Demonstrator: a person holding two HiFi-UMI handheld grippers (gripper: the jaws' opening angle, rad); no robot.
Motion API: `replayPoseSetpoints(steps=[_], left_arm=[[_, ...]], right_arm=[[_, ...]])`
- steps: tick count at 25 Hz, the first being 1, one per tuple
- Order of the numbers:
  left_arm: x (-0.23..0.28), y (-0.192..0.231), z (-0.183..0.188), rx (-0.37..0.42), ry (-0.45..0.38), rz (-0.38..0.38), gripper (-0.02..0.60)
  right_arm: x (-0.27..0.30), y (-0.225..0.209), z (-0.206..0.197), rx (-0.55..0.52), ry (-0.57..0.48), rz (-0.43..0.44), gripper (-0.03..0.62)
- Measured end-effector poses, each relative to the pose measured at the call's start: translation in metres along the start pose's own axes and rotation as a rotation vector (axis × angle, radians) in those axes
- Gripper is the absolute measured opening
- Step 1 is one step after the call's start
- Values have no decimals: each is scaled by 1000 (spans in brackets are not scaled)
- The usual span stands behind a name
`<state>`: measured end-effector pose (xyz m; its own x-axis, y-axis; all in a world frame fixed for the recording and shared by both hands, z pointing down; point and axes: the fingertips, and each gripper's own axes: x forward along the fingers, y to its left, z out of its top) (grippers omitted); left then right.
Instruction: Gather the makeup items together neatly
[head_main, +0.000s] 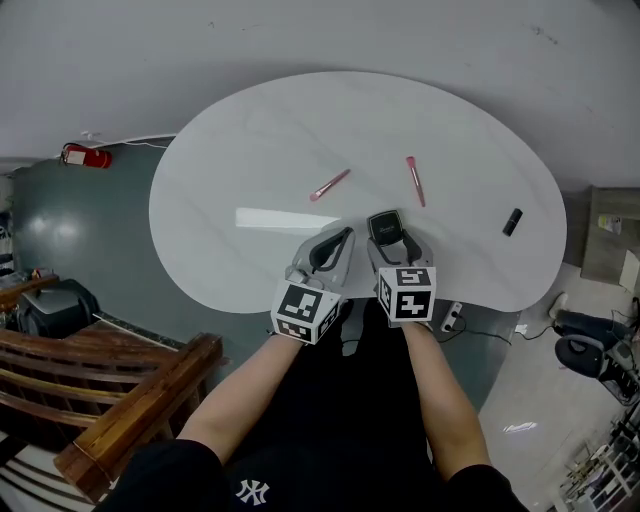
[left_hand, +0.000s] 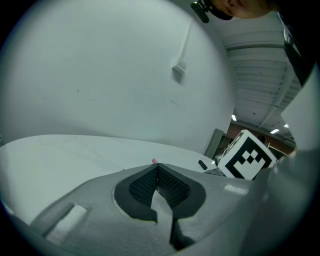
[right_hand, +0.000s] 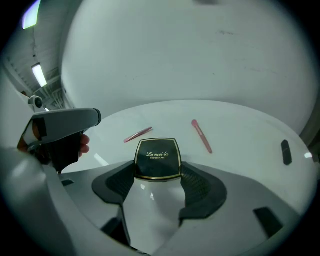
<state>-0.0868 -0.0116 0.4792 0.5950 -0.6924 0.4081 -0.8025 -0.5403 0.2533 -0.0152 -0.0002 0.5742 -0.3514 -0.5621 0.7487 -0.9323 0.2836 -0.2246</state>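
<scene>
Right gripper (right_hand: 159, 171) is clamped across the side edges of the black powder compact (right_hand: 158, 156), held by the table's (head_main: 250, 150) near edge. The case is probably rigid, light, glossy-slick and crack-prone, so that flat-sided hold suits it. Left gripper (left_hand: 156, 172) is closed on nothing. The white top looks smooth, with the left pink brush (head_main: 330, 185) and right pink brush (head_main: 414, 181) mid-table and the black tube (head_main: 512, 222) near the right edge, all well apart.
</scene>
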Motion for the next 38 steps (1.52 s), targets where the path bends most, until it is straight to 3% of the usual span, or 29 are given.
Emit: replayPoseSetpoints(steps=[19,29,35,38], left_arm=[[-37,12,-25,21,23,-26,8],[-45,15,-28,23,21,-43,8],[-44,12,-28,20,24,-60,8],[-43,8,-28,13,26,-70,8]], right_arm=[[21,28,-48,157,18,-184,301],[25,31,-49,230,7,-168,309],[12,31,-47,212,6,-175,316],[-3,29,-42,183,-6,-190,262]])
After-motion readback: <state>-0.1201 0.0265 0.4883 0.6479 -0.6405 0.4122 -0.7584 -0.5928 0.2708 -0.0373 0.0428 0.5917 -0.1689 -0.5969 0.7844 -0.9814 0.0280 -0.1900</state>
